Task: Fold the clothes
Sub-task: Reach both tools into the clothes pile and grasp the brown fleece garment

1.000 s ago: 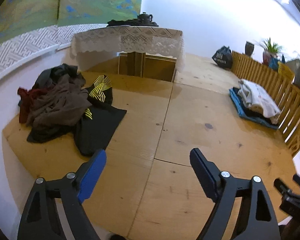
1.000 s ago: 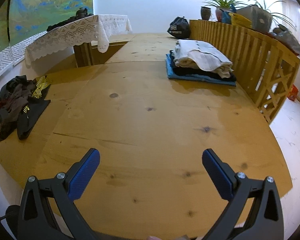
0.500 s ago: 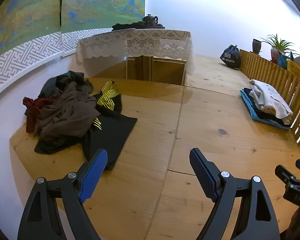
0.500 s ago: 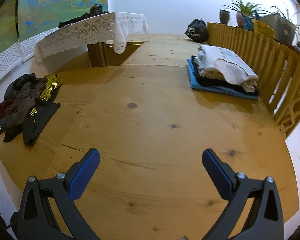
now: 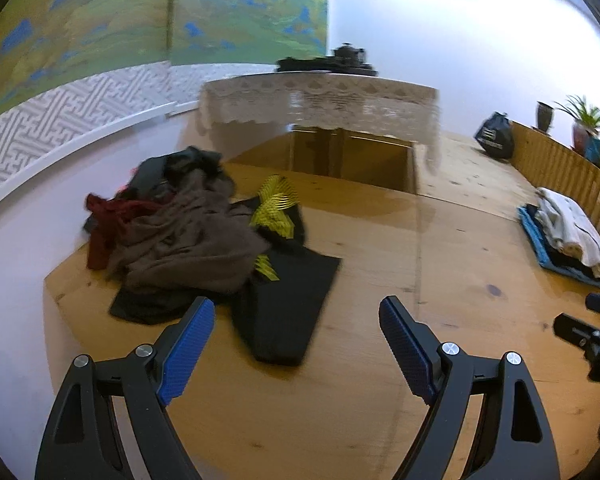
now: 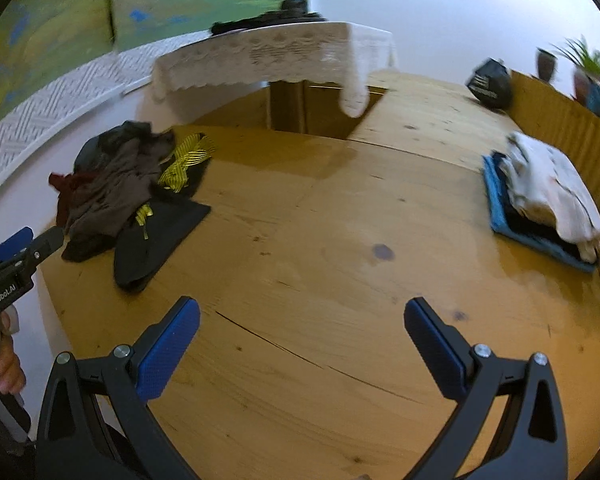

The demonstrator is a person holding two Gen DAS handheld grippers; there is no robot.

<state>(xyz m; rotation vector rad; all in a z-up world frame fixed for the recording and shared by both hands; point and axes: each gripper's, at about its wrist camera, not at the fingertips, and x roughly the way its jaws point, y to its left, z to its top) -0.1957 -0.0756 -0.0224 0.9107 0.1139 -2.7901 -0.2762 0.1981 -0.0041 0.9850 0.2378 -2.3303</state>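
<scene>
Both grippers hang spread wide and empty above a plywood platform (image 6: 320, 240): the left gripper (image 5: 296, 344), its blue textured pads (image 5: 186, 350) parted, points toward a heap of unfolded clothes (image 5: 188, 236), while the right gripper (image 6: 300, 344) faces bare wood near the platform's middle. Nothing lies between either set of fingers and the boards below. The heap sits at the platform's left edge, close to a white wall, a crumpled brown garment (image 5: 192, 240) on top, a dark red piece (image 5: 104, 220) at its left side, and a black garment with yellow striped print (image 5: 284, 292) spilling flat toward the left gripper's fingertips. In the right wrist view the left gripper's tip (image 6: 24, 246) shows at the frame's left edge, just beside the heap, with a person's fingers (image 6: 8, 368) wrapped round its handle. Well apart, at the platform's right side, a neat stack of folded clothes (image 6: 548, 196) rests against a slatted wooden fence (image 5: 560, 168), a cream piece on top, dark layers under it and a blue one at the bottom. Behind, a small table draped in a white lace cloth (image 5: 320, 96) carries a dark teapot (image 5: 346, 54), blurred. A black bag (image 5: 494, 136) and potted plants (image 5: 584, 120) stand by the fence's far end. The boards are knotted, pale yellow, with seams running across them.
</scene>
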